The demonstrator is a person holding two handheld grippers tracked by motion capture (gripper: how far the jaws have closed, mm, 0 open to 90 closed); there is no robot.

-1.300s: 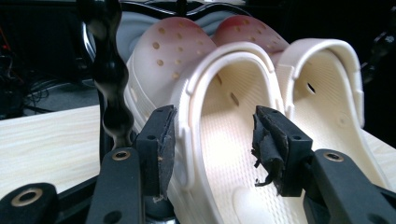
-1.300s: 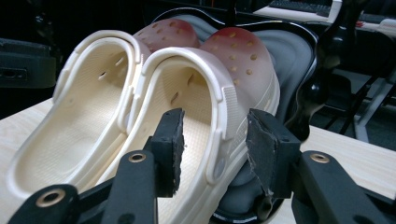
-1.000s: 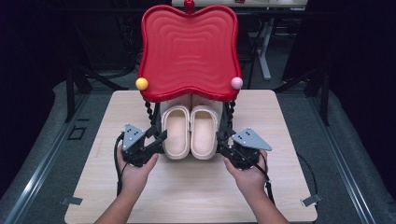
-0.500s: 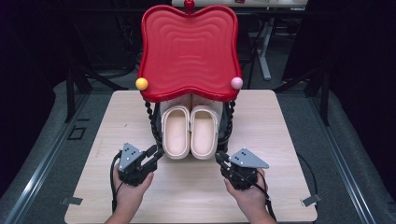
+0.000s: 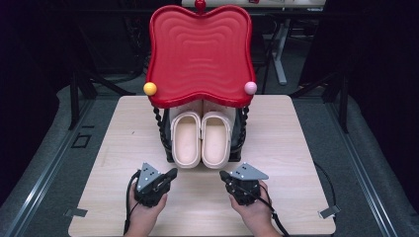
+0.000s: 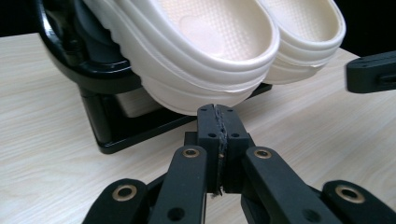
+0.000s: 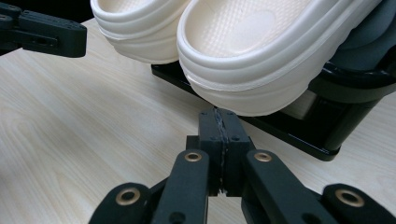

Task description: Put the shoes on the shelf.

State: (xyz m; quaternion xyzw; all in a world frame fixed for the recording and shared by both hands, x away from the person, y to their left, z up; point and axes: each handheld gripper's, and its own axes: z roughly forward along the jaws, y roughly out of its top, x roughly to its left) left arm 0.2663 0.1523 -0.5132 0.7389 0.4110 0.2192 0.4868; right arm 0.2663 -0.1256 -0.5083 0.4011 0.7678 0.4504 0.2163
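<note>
A pair of cream clogs sits side by side on the lower shelf of a black rack point(image 5: 164, 132), heels toward me: the left clog point(image 5: 186, 139) and the right clog point(image 5: 216, 138). A red wavy tray top point(image 5: 200, 54) covers the rack. My left gripper point(image 5: 172, 173) is shut and empty, just in front of the left clog point(image 6: 210, 42), its tips point(image 6: 218, 112) close below the heel. My right gripper point(image 5: 223, 175) is also shut and empty, in front of the right clog point(image 7: 261, 51), its tips point(image 7: 219, 116) near that heel.
A yellow ball point(image 5: 149, 88) and a pink ball point(image 5: 250, 88) mark the red top's front corners. The rack stands mid-table on a light wooden table point(image 5: 296, 148). Dark floor and metal frames surround it. The opposite gripper shows at the edge of each gripper view point(image 6: 371, 72) point(image 7: 42, 32).
Both grippers have drawn back from the rack's sides toward the near edge of the table and moved inward, in front of the clogs' heels.
</note>
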